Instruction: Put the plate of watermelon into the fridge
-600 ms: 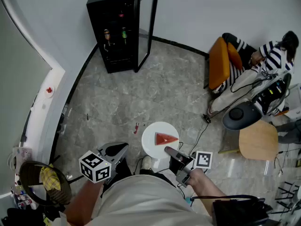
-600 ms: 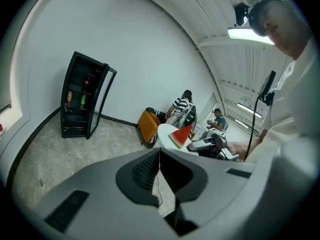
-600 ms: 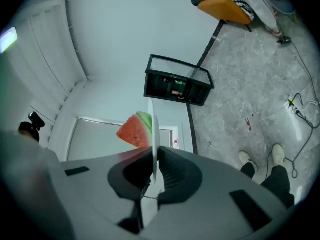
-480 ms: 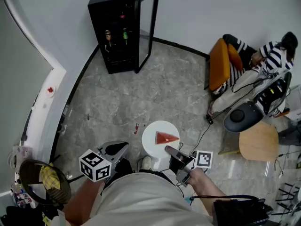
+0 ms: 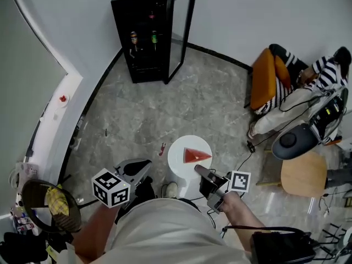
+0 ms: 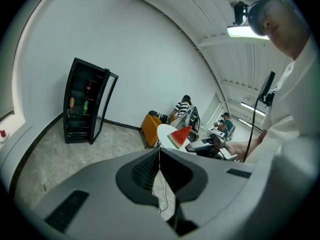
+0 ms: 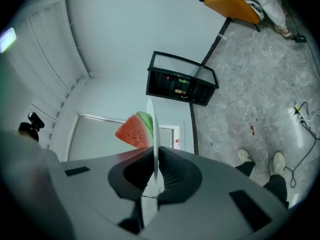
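Observation:
My right gripper (image 5: 199,170) is shut on the near rim of a white plate (image 5: 181,163), held level above the floor. A red watermelon wedge (image 5: 194,155) lies on it. In the right gripper view the plate (image 7: 152,134) shows edge-on between the jaws, with the watermelon wedge (image 7: 134,131) on its left side. My left gripper (image 5: 144,167) hangs to the plate's left, shut and empty; its jaws meet in the left gripper view (image 6: 159,154). The black fridge (image 5: 146,32) stands at the far wall, its glass door (image 5: 182,32) swung open, bottles on its shelves.
A person in a striped top sits by an orange chair (image 5: 265,78) at the right. A round wooden stool (image 5: 303,174) and a dark round device (image 5: 294,141) stand near them. A cable (image 5: 237,158) trails on the marble floor. A white ledge (image 5: 52,125) runs along the left.
The whole view has shifted: the fridge now sits slightly further right and lower in the picture. Plate and both grippers keep the same hold and relative places.

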`<state>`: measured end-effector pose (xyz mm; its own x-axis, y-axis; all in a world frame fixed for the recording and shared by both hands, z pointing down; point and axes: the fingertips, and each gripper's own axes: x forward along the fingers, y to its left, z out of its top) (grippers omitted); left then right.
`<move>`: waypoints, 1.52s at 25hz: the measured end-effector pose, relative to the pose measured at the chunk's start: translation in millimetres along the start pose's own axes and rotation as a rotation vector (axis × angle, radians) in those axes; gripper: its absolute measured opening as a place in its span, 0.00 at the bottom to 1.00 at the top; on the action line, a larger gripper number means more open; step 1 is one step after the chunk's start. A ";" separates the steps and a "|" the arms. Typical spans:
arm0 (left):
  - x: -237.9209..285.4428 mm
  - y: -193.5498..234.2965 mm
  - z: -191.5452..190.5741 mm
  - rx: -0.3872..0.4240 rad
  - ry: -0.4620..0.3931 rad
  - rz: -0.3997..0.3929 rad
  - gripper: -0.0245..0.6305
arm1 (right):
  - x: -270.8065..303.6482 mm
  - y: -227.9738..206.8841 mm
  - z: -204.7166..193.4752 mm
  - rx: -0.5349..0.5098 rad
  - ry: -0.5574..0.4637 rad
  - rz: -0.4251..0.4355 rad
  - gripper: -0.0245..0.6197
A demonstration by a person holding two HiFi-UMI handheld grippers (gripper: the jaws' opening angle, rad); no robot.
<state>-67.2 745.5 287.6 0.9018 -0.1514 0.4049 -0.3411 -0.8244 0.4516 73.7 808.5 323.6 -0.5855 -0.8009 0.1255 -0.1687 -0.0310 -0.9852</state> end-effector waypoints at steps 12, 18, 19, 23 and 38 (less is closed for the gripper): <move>35.6 145.4 78.4 0.026 0.005 -0.016 0.06 | 158.2 -7.3 109.6 -0.015 0.021 -0.008 0.08; 30.4 228.0 138.6 0.068 0.019 -0.038 0.06 | 259.1 6.0 171.1 -0.047 -0.003 -0.012 0.08; 29.3 240.4 146.9 0.075 0.023 -0.040 0.06 | 274.1 6.9 180.7 -0.052 -0.006 -0.014 0.08; 28.1 282.1 172.3 0.084 0.022 -0.039 0.06 | 333.3 7.7 211.9 -0.055 -0.002 -0.012 0.08; 79.9 364.4 238.2 0.114 0.063 -0.074 0.06 | 511.7 -18.6 340.0 -0.037 0.051 -0.039 0.08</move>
<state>-56.2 303.0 295.1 0.9035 -0.0561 0.4249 -0.2387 -0.8893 0.3902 46.8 196.0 366.4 -0.6173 -0.7681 0.1703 -0.2209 -0.0385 -0.9745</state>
